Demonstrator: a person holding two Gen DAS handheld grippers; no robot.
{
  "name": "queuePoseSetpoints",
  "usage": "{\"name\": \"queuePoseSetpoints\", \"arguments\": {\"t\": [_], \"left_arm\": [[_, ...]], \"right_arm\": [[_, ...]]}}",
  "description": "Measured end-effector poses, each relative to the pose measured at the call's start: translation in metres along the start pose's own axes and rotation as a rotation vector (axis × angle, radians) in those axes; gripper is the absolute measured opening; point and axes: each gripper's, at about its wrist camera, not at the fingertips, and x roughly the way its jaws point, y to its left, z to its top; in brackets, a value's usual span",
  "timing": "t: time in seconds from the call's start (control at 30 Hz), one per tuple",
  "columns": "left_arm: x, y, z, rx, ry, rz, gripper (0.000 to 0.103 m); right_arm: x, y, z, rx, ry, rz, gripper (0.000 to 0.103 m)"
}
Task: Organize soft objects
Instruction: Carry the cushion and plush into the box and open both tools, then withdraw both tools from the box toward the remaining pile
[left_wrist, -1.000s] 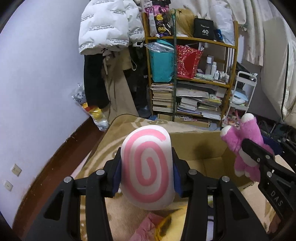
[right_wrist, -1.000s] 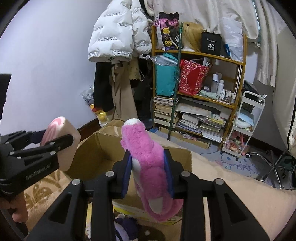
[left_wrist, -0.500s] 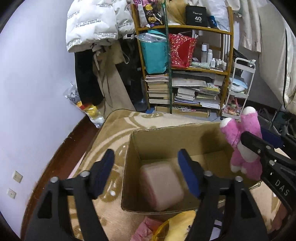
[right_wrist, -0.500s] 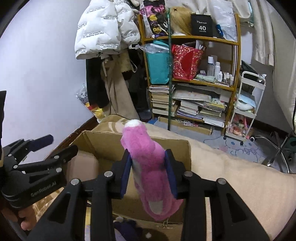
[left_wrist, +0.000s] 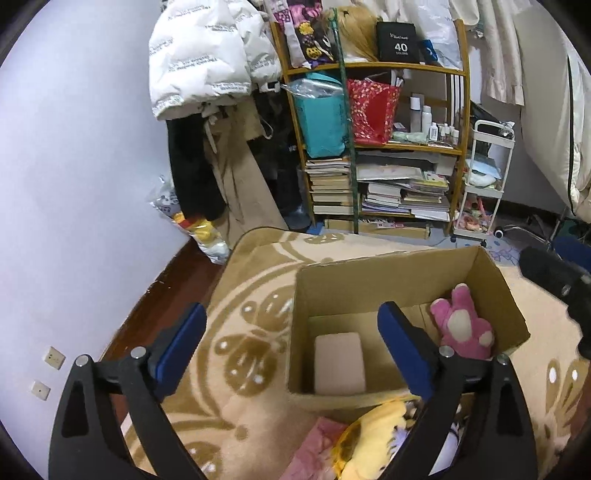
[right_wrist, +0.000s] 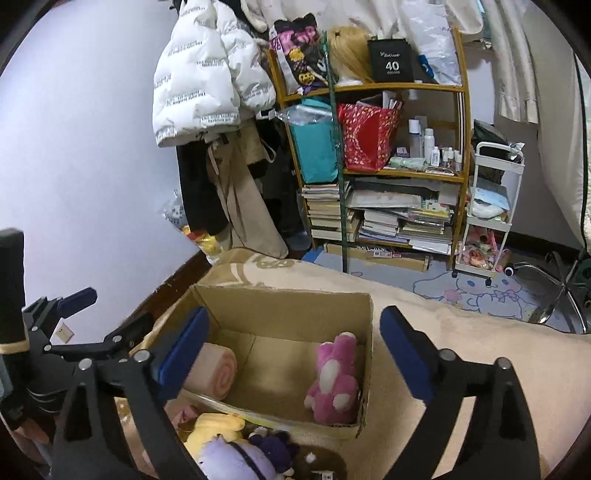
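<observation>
An open cardboard box (left_wrist: 388, 258) (right_wrist: 280, 291) stands on the beige patterned rug. Inside it a pink-swirl roll cushion (left_wrist: 340, 363) (right_wrist: 214, 373) lies on the left and a pink plush animal (left_wrist: 461, 328) (right_wrist: 334, 380) leans in the right corner. My left gripper (left_wrist: 288, 321) hovers above the box's near left side, its jaws opening with nothing between them. My right gripper (right_wrist: 295, 321) hangs over the box, its jaws also opening and empty. In front of the box lie a yellow plush (left_wrist: 373, 435) (right_wrist: 214, 428), a purple plush (right_wrist: 236, 458) and a brown one (right_wrist: 317, 461).
A crowded wooden bookshelf (left_wrist: 388, 147) and hanging coats (left_wrist: 207, 74) fill the back wall. A white trolley (left_wrist: 484, 184) stands right of the shelf, and a chair base (right_wrist: 561, 295) sits on the floor at the right. Dark wooden floor (left_wrist: 166, 288) borders the rug on the left.
My left gripper opened and the roll cushion dropped into the box. Then my right gripper opened and the pink plush fell into the box's right corner.
</observation>
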Motion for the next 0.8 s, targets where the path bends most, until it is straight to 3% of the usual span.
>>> {"name": "queuePoseSetpoints", "arguments": {"t": [0.1, 0.47, 0.8], "left_arm": [[-0.015, 0.010, -0.003, -0.022, -0.004, 0.001, 0.099], [-0.059, 0.030, -0.033, -0.032, 0.006, 0.015, 0.100], [-0.071, 0.036, -0.076, -0.016, 0.064, 0.015, 0.100]], "right_arm": [[-0.015, 0.002, 0.002, 0.001, -0.010, -0.004, 0.103], [-0.061, 0.015, -0.021, -0.037, 0.006, -0.017, 0.103], [-0.085, 0.018, -0.053, -0.059, 0.037, -0.032, 0.103]]}}
